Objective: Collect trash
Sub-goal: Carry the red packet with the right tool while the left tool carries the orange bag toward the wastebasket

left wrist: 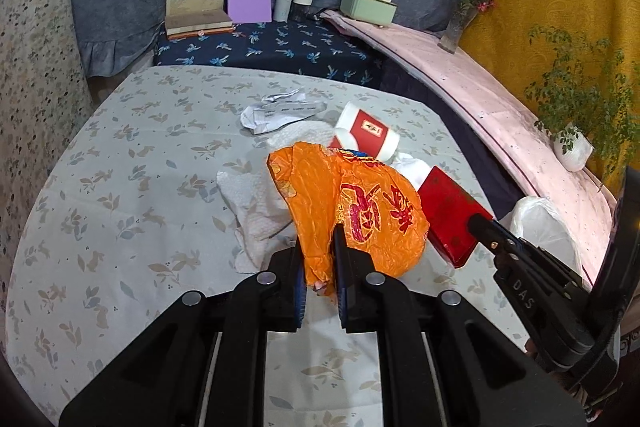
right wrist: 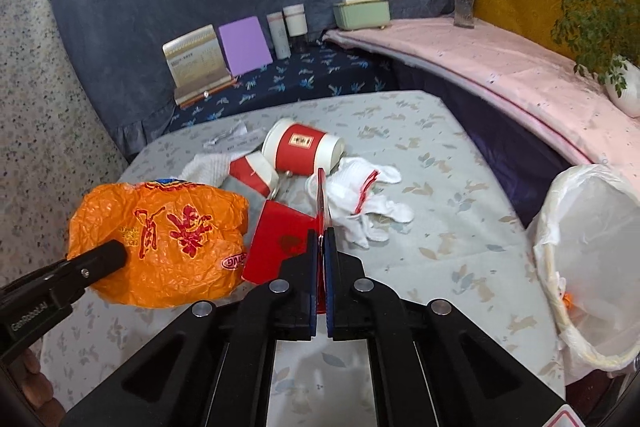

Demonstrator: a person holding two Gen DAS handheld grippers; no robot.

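My left gripper point(left wrist: 318, 247) is shut on a crumpled orange plastic bag point(left wrist: 352, 211) and holds it just above the table; the bag also shows in the right wrist view point(right wrist: 168, 243). My right gripper point(right wrist: 320, 239) is shut on the lid of an open red box point(right wrist: 280, 243), also seen in the left wrist view point(left wrist: 452, 215). A red and white paper cup point(right wrist: 304, 151) lies on its side behind, next to a smaller red and white cup point(right wrist: 256, 171), white gloves point(right wrist: 368, 203), white paper towels point(left wrist: 256, 211) and crumpled paper point(left wrist: 280, 109).
A bin lined with a white bag point(right wrist: 592, 251) stands off the table's right edge. The table has a pale leaf-print cloth point(left wrist: 120, 187). Behind it, a dark blue shelf point(left wrist: 280, 47) holds boxes and jars. A pink ledge point(right wrist: 500, 67) carries a vase and a potted plant.
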